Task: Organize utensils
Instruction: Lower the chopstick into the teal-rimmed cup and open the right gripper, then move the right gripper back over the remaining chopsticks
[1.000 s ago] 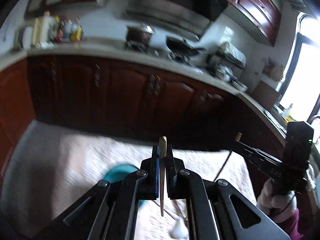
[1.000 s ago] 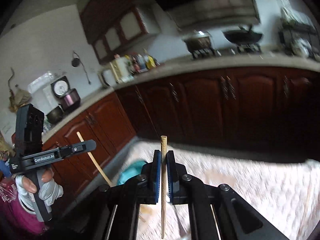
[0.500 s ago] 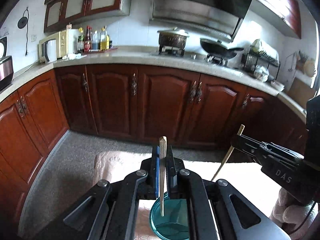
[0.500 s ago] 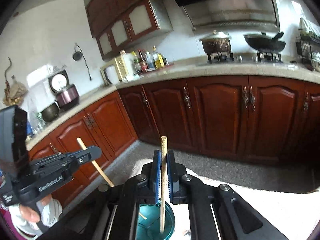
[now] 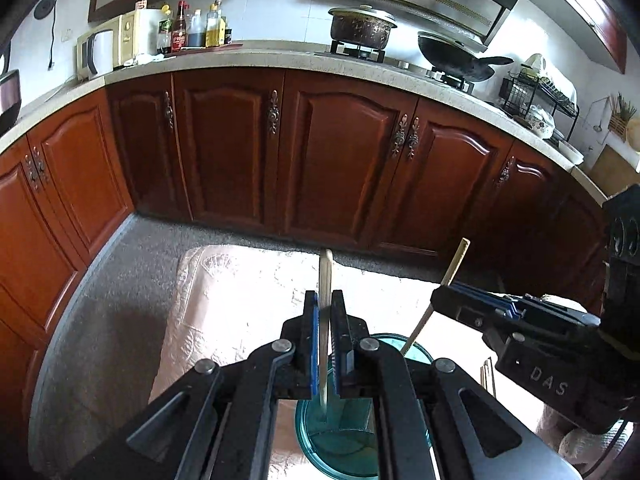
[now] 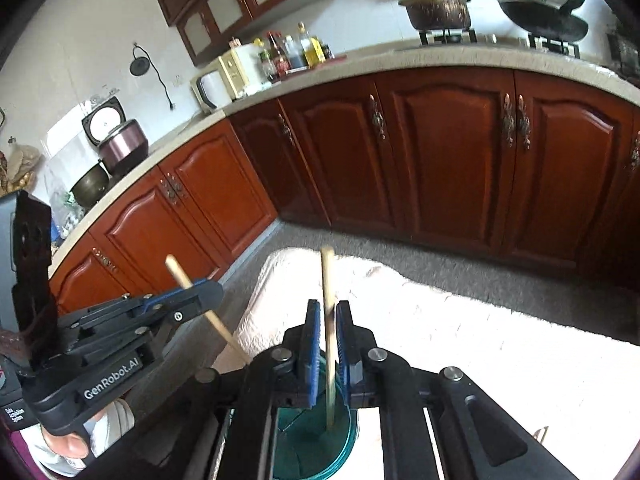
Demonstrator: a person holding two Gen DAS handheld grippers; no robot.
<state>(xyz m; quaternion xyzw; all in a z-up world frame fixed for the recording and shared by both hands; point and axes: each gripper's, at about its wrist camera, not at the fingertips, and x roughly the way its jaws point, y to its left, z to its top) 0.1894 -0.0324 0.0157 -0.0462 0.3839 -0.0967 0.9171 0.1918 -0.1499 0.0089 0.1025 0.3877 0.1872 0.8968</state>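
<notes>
My left gripper [image 5: 325, 296] is shut on a pale wooden chopstick [image 5: 325, 264] that stands upright, its lower end inside a teal glass cup [image 5: 420, 350] on the table. In the right wrist view, my right gripper [image 6: 328, 308] hangs over the same cup [image 6: 348, 432]. Its jaws are opening, and a second chopstick [image 6: 328, 276] stands blurred between them with a gap on each side, its lower end in the cup. Each view shows the other gripper from the side: the right one [image 5: 438, 300] with its slanted chopstick [image 5: 456, 264], and the left one [image 6: 208, 294] with its own chopstick [image 6: 180, 274].
A white lace cloth [image 5: 240, 300] covers the table [image 6: 460, 340]. Thin utensils [image 5: 488, 376] lie right of the cup. Beyond the grey floor stand dark red cabinets [image 5: 340, 152] under a counter with a pot [image 5: 360, 28] and a wok [image 5: 456, 60].
Both grippers have come down and forward over the teal cup. The right jaws, shut on their chopstick before, have parted and the stick now looks blurred. The left grip is unchanged.
</notes>
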